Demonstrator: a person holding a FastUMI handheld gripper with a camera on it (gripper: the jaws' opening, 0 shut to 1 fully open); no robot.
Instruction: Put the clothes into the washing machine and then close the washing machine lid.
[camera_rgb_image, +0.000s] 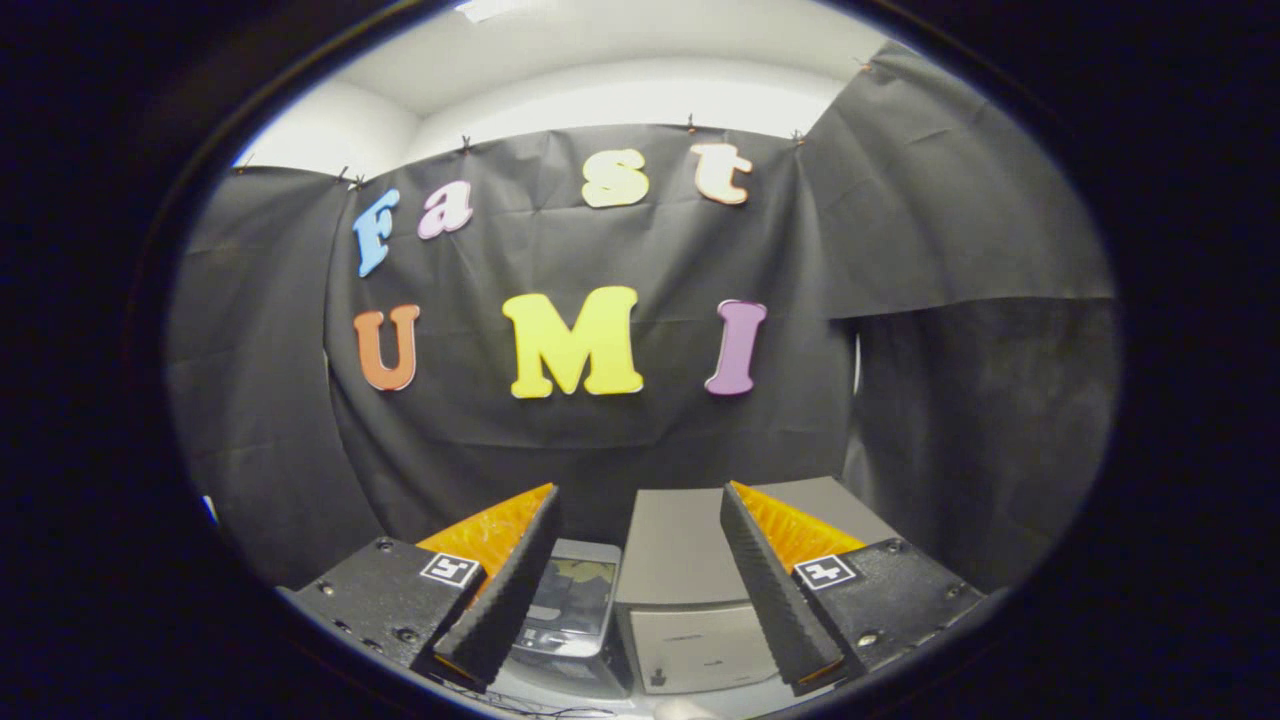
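Note:
My gripper (638, 500) is open, with nothing between its fingers, and it is held high above the floor. Below and beyond the fingertips stands a small grey washing machine (572, 610) with a dark glass lid; through the lid a patch of mottled green cloth (578, 572) shows, though I cannot tell whether it is clothing or a reflection. Whether the lid is fully down I cannot tell from this angle. The left finger (512, 590) covers the machine's left side.
A grey box-shaped cabinet (690, 560) stands right beside the washing machine, on its right, partly behind the right finger (770, 590). Black cloth walls close the booth at the back and on both sides.

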